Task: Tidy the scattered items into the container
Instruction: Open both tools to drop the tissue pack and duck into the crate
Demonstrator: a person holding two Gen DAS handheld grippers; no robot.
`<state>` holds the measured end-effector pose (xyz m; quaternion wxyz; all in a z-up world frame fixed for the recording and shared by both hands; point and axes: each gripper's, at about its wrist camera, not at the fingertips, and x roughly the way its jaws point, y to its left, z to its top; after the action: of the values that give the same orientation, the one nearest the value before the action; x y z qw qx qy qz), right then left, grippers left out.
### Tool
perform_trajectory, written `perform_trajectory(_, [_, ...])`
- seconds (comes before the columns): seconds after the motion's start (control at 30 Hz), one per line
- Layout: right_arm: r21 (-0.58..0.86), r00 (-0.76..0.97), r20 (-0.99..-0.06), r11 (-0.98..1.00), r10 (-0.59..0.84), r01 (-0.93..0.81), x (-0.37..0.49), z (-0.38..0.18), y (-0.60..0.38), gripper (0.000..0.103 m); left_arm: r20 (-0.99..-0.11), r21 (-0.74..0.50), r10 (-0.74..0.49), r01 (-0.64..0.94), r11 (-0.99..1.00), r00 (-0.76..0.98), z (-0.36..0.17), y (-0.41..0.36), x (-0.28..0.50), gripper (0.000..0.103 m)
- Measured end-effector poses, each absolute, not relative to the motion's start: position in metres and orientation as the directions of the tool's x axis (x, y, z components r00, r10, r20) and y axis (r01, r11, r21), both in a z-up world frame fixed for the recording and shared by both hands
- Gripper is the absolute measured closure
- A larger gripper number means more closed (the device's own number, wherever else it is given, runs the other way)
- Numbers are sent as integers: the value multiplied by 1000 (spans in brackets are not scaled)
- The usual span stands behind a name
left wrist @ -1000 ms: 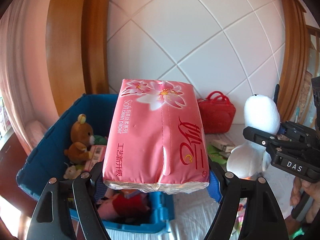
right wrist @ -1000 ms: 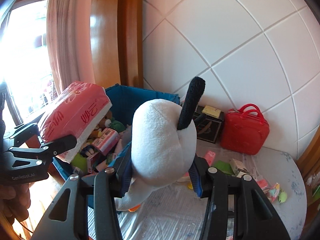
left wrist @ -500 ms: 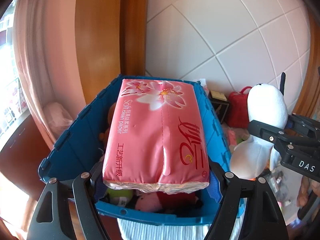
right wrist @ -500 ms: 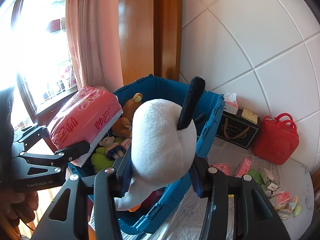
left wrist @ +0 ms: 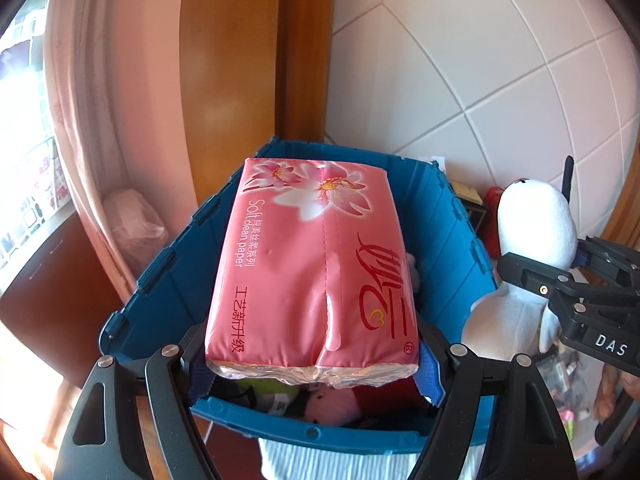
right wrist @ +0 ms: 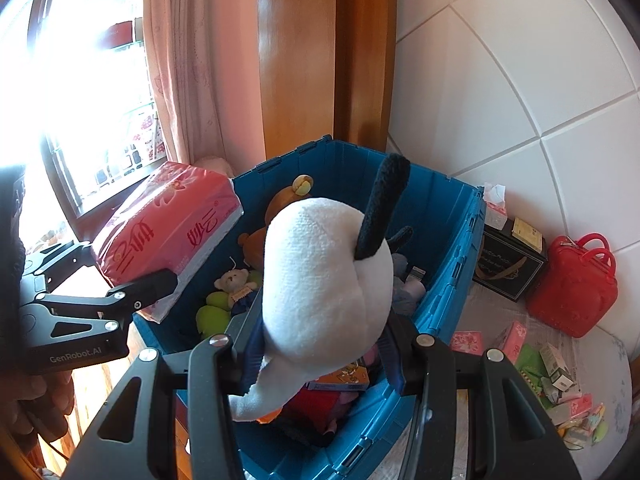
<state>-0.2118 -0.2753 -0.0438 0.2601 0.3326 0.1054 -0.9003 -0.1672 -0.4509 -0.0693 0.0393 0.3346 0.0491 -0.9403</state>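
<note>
My left gripper (left wrist: 314, 372) is shut on a pink tissue pack (left wrist: 316, 264) and holds it above the open blue crate (left wrist: 160, 276). The pack also shows in the right wrist view (right wrist: 168, 232), over the crate's left rim. My right gripper (right wrist: 320, 356) is shut on a white plush toy with a black ear (right wrist: 328, 280), held above the crate (right wrist: 452, 280). The plush also shows at the right of the left wrist view (left wrist: 532, 232). Inside the crate lie a brown teddy bear (right wrist: 276, 216), a small beige bear (right wrist: 236, 284) and other toys.
A red toy handbag (right wrist: 572, 284) and a black box (right wrist: 508, 264) stand against the tiled wall right of the crate. Small packets and cartons (right wrist: 556, 376) lie scattered on the cloth-covered surface. A pink curtain (right wrist: 180, 72) and wooden frame (right wrist: 320, 48) stand behind the crate.
Both grippers have moved left with their loads, from beside the crate to above its opening. Grips are unchanged.
</note>
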Motion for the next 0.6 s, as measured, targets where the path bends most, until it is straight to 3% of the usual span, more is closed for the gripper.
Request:
perform_trajectory(0.53, [-15,-631,-656,-829,-414,559,-223,-52,-302,55,-635,-71,-55,129,-989,-771,-74,-481,-169,24])
perform_trajectory(0.6, [-20,-639,-653,-834,-406,551,-224,-53,-305,46,-639,-78,-41,117,-990,-768,-74,-479,-168,21])
